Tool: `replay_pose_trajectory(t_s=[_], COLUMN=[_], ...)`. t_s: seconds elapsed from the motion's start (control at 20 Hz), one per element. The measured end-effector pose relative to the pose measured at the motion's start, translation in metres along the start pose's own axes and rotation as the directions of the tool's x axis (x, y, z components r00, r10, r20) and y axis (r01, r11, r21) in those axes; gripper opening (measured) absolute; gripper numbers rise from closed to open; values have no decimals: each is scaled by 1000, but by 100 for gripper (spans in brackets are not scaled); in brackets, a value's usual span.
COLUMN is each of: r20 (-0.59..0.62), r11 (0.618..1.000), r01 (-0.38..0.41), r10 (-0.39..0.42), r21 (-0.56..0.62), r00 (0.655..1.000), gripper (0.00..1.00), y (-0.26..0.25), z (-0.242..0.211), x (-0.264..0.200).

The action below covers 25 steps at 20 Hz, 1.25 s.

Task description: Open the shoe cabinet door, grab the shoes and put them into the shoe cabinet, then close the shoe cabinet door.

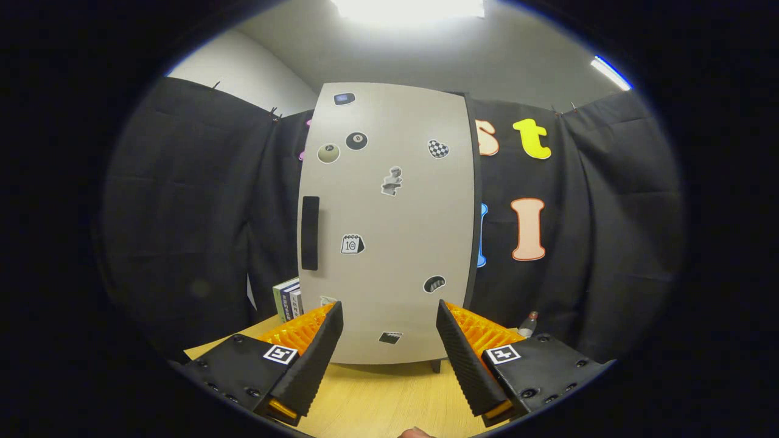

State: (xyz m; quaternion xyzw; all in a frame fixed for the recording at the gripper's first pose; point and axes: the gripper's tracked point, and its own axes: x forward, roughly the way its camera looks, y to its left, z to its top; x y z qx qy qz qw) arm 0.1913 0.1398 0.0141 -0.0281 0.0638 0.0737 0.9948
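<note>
The tool (pixel 389 340) hangs low over a light wooden bench (pixel 377 401) with its two black ribbed fingers (pixel 316 359) spread wide apart and nothing between them. Just beyond the fingertips, on the far part of the bench, stands the shoe cabinet (pixel 389 225), a tall pale grey box with its door (pixel 401 182) shut flat against the front. A black vertical handle (pixel 310 232) sits at the door's left edge, about halfway up, well above and slightly left of the left finger. Several small stickers (pixel 392 180) are scattered over the door's face. The cabinet's dark right side edge runs down toward a short dark foot (pixel 436 365) that rests on the bench just inside the right finger. To the left of the cabinet, behind the left finger's orange body, a few books (pixel 288 299) stand upright. To the right, past the right finger, the top of a small bottle (pixel 528 323) with a red cap shows near the black cloth wall (pixel 608 243). A bit of a hand (pixel 415 433) peeks in at the near edge of the bench.
</note>
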Motion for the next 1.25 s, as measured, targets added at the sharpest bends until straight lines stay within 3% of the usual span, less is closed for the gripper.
replay_pose_trajectory(t_s=[0.6, 1.25], r20=[53, 25], r11=[997, 995], r01=[74, 95], r10=[-76, -96], r21=[38, 44], r00=[996, 995], gripper=[96, 96], y=[-34, -43], z=[6, -10], x=[-25, -25])
